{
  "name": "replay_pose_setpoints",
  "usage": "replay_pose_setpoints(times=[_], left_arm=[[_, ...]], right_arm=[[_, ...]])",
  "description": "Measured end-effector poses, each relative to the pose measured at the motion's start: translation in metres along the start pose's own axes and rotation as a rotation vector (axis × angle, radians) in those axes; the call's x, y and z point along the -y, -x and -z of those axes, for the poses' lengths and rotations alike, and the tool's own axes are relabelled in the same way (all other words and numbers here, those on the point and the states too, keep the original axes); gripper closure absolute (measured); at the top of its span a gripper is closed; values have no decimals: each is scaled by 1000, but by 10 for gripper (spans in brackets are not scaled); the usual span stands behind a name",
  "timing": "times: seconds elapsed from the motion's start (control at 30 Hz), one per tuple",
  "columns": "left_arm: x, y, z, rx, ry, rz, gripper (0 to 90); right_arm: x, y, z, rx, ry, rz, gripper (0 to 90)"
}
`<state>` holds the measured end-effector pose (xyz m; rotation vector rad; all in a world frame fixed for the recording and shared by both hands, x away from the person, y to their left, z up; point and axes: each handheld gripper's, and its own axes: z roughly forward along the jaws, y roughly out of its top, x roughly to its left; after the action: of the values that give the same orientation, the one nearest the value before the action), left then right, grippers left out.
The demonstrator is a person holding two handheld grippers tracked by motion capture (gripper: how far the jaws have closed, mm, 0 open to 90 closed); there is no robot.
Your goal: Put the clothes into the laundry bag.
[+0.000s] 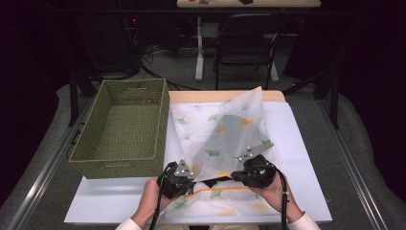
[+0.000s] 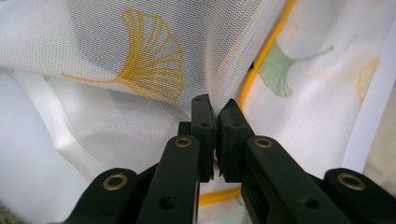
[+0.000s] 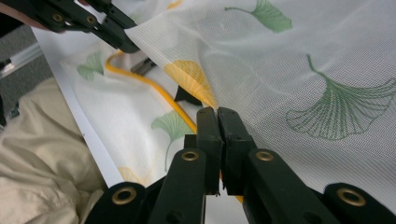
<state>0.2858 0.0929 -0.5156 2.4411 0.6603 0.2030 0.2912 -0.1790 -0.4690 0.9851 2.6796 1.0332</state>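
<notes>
Lying on white table, mesh bag; basket beside

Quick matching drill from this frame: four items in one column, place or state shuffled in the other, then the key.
Items
1. woven basket
2. mesh cloth
3. left gripper
4. folding chair

Place or state
A. on the floor beyond the table
B. fingers pinched on the cloth's near edge
C. empty, on the table's left side
D. near edge lifted off the table, printed with green and yellow leaves

Pairs: 1-C, 2-D, 3-B, 4-A
</notes>
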Motion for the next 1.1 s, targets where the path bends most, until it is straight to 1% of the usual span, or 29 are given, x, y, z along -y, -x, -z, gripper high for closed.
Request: replay_pose_setpoints(times=[0.07,0.1,0.17,0.23,0.3,0.33,0.43,0.47,0.53,0.57,0.6,0.7,0.73,0.77,0.8,0.87,0.9,0.97,1.0,1.03,1.07,1.1], left_arm=[[1,3,-2,7,-18,-17,870],[1,5,-4,3,-25,-27,871],[0,8,-6,13,-49,-50,871],[-1,11,-9,12,-70,-66,871],[-1,11,-11,17,-82,-68,872],[0,11,-12,14,-95,-76,872],[2,11,-16,23,-119,-69,872],[3,10,-17,24,-125,-71,872],[3,9,-18,35,-129,-63,871],[3,9,-18,40,-130,-62,871],[3,9,-18,45,-131,-59,870],[4,9,-19,64,-129,-46,869],[4,9,-19,67,-132,-45,868],[4,9,-20,76,-133,-36,868],[4,10,-20,76,-136,-35,867],[4,10,-21,82,-136,-27,862],[4,10,-21,83,-137,-26,857],[4,8,-20,91,-141,-22,818],[4,7,-19,91,-140,-17,775],[3,5,-16,95,-138,-3,730],[3,3,-13,93,-135,3,652],[3,2,-11,89,-130,12,611]], right_arm=[[4,-1,-3,0,-19,-6,882],[5,0,-5,-1,-26,-1,883],[8,0,-6,-3,-38,-4,882],[11,1,-7,-2,-51,-5,882],[14,2,-12,0,-70,-9,882],[15,4,-15,-4,-79,-8,882],[19,6,-27,-5,-113,-7,882],[20,5,-30,-4,-120,-13,882],[21,7,-38,-1,-146,-9,882],[22,7,-40,-2,-153,-16,882],[23,9,-43,-2,-161,-10,882],[25,11,-46,-7,-176,-13,881],[26,11,-47,-3,-184,-15,882],[27,11,-48,2,-193,-10,881],[28,10,-50,11,-205,-3,880],[29,11,-53,9,-216,2,878],[30,11,-55,10,-222,-9,875],[31,12,-58,15,-230,-10,870],[31,12,-58,12,-227,-9,868],[31,12,-58,11,-227,-8,863],[31,13,-57,9,-227,-6,847],[31,13,-57,10,-229,0,837]])
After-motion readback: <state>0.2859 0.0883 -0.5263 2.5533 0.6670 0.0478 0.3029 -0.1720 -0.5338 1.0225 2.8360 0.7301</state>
